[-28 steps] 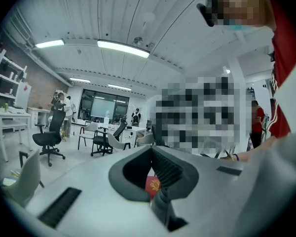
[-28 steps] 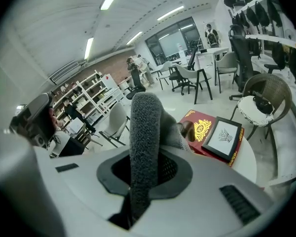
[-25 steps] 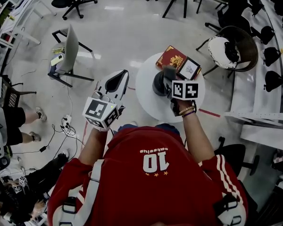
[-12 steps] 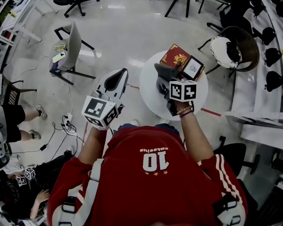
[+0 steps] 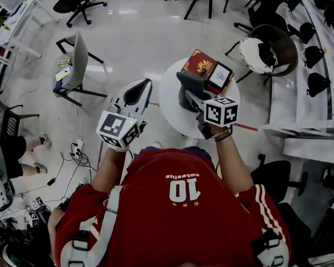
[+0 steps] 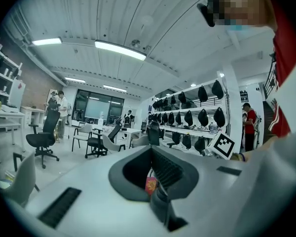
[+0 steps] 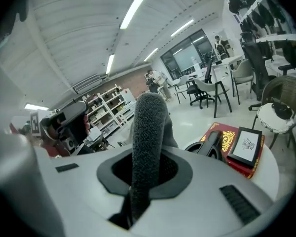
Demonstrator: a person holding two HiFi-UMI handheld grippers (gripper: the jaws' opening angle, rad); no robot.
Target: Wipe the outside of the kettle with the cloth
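Observation:
A dark kettle (image 5: 182, 104) stands on a small round white table (image 5: 172, 121), mostly hidden under a grey cloth (image 5: 189, 87). My right gripper (image 5: 199, 102) is shut on that cloth and holds it over the kettle. In the right gripper view the cloth (image 7: 147, 132) rises straight up from the jaws, and the kettle's black handle (image 7: 211, 143) shows just behind it. My left gripper (image 5: 143, 89) hangs left of the table, shut with nothing in it. In the left gripper view its jaws meet (image 6: 155, 181).
A red box with gold ornament (image 5: 200, 65) and a framed picture (image 5: 220, 77) lie on the table behind the kettle. A round chair with a white cushion (image 5: 267, 52) stands to the right. A grey chair (image 5: 75, 65) and office chairs are at the left.
The cloth has slid left across the kettle and now hides most of it. The right gripper drew slightly back toward me. The left gripper stayed where it was.

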